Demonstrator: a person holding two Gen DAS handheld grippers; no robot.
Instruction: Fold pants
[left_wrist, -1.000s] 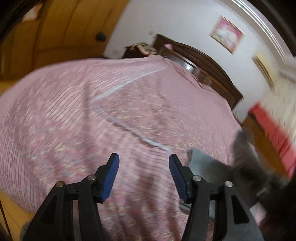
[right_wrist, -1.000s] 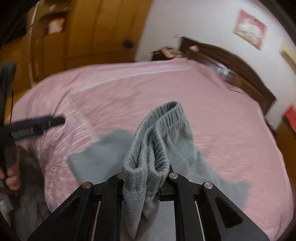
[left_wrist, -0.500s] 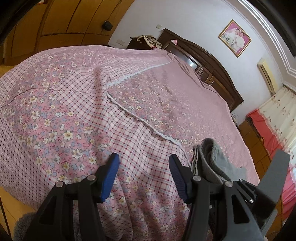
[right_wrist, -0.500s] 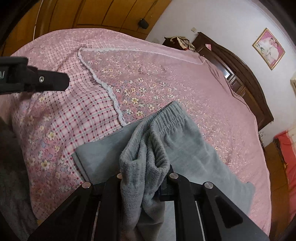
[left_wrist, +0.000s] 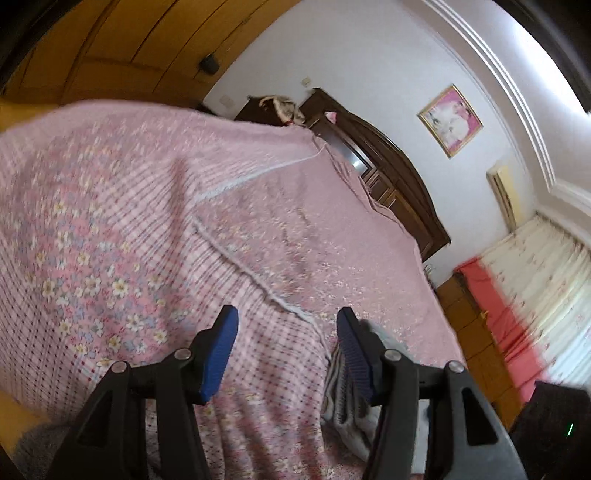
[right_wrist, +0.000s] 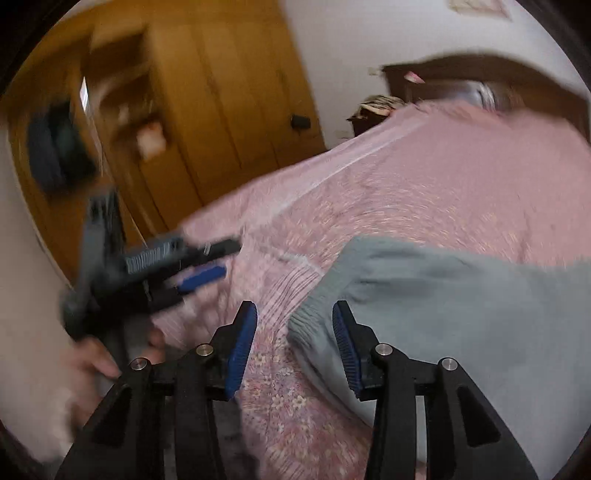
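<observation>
The right gripper (right_wrist: 291, 345) has just been opening; its blue pads now stand spread with nothing pinched, only pink bedspread (right_wrist: 424, 184) between them. The grey pants (right_wrist: 443, 314) lie flat on the bed from 12 to 4 o'clock of that gripper, their ribbed waistband just beside the right pad. The left gripper (left_wrist: 286, 350) is also spread and empty; at its 3 o'clock a bunched bit of pants (left_wrist: 343, 402) is half hidden behind its finger. Both views are motion-blurred, and the hand (right_wrist: 99, 365) holding the left gripper is smeared.
</observation>
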